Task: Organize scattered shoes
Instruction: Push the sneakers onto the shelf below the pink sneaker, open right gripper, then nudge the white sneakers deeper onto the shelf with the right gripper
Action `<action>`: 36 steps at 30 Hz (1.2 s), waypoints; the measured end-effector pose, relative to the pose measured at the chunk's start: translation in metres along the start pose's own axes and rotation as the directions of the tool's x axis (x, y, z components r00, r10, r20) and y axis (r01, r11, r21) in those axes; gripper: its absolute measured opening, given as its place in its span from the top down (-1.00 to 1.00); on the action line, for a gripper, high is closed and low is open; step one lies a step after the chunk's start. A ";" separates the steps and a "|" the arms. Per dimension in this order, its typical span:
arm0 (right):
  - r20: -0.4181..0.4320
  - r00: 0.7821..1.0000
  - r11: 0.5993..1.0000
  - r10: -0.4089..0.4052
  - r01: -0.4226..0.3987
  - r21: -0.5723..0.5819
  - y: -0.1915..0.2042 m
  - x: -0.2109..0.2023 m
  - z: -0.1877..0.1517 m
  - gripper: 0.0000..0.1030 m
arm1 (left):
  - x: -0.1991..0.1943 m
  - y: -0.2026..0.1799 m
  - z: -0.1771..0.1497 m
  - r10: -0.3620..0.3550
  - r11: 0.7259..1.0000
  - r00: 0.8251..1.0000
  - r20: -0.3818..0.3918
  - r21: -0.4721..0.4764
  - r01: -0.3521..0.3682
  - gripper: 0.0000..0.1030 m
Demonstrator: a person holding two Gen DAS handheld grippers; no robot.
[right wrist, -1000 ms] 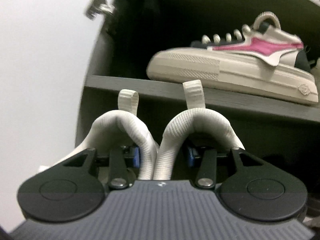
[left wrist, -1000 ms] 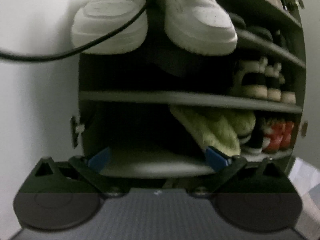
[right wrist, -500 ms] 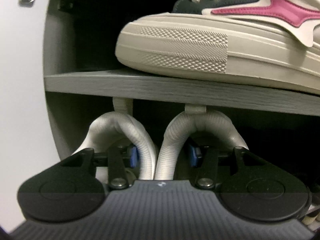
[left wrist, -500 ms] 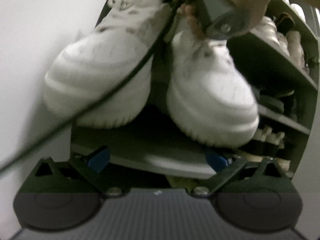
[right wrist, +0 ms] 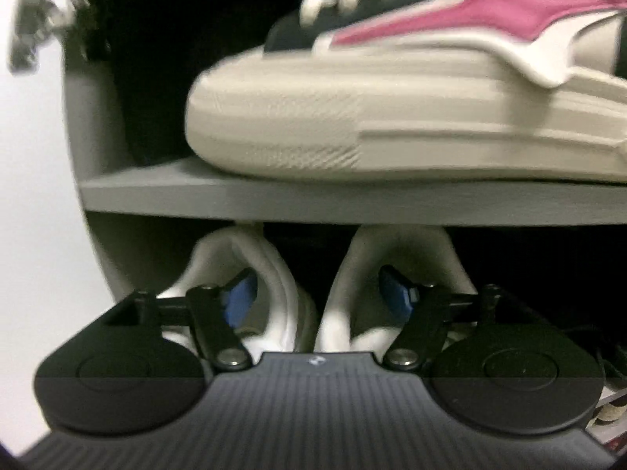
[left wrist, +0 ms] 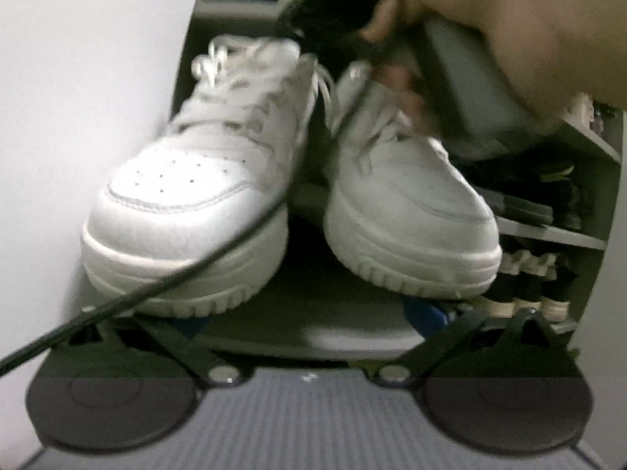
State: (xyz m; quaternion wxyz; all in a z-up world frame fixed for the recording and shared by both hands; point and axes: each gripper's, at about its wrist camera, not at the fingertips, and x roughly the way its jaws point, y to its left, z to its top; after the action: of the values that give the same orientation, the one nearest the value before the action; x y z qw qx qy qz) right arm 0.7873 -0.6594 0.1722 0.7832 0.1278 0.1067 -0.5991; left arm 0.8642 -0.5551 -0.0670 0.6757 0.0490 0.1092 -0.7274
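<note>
A pair of white sneakers stands on a grey shelf [left wrist: 345,331] of the shoe cabinet, toes toward my left gripper [left wrist: 305,315]: one sneaker [left wrist: 188,196] by the wall, the other [left wrist: 407,211] beside it. That gripper is open just below their toes, holding nothing. From behind, my right gripper [right wrist: 317,297] has one finger inside each heel collar [right wrist: 254,262] [right wrist: 411,250]. Its jaws are opening, and the blue pads [right wrist: 239,301] stand off the inner collar walls between them. A person's hand [left wrist: 509,39] holds this gripper above the laces.
A cream sneaker with a pink stripe [right wrist: 392,117] sits on the shelf board [right wrist: 274,196] directly over the white pair. A black cable [left wrist: 156,293] crosses the left sneaker. More shoes [left wrist: 525,278] fill the shelves to the right. A white wall [left wrist: 78,117] is on the left.
The right jaws have spread off the heel collars they were pinching together. The left gripper has risen from the lower shelves to the level of the white sneakers' toes.
</note>
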 end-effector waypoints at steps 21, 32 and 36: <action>0.419 0.852 0.908 -0.314 0.140 0.396 -0.116 -0.258 -0.121 -0.68 | 0.019 -0.057 0.040 0.064 0.971 0.991 -0.114 0.238 -0.035 -0.86; 0.214 0.956 0.845 0.201 -0.280 0.456 -0.143 -0.182 -0.148 -0.50 | 0.020 -0.060 0.038 0.090 0.961 0.989 -0.118 0.271 -0.055 -0.92; 0.153 0.946 0.753 0.285 -0.320 0.575 -0.155 -0.146 -0.150 -0.27 | 0.026 -0.047 0.040 0.093 0.971 0.987 -0.135 0.233 -0.060 -0.92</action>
State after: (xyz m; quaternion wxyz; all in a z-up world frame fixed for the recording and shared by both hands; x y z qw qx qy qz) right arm 0.5975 -0.5161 0.0659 0.7928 0.3644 -0.1294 -0.4711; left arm 0.8183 -0.5859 -0.0296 0.6834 0.1832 0.0715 -0.7030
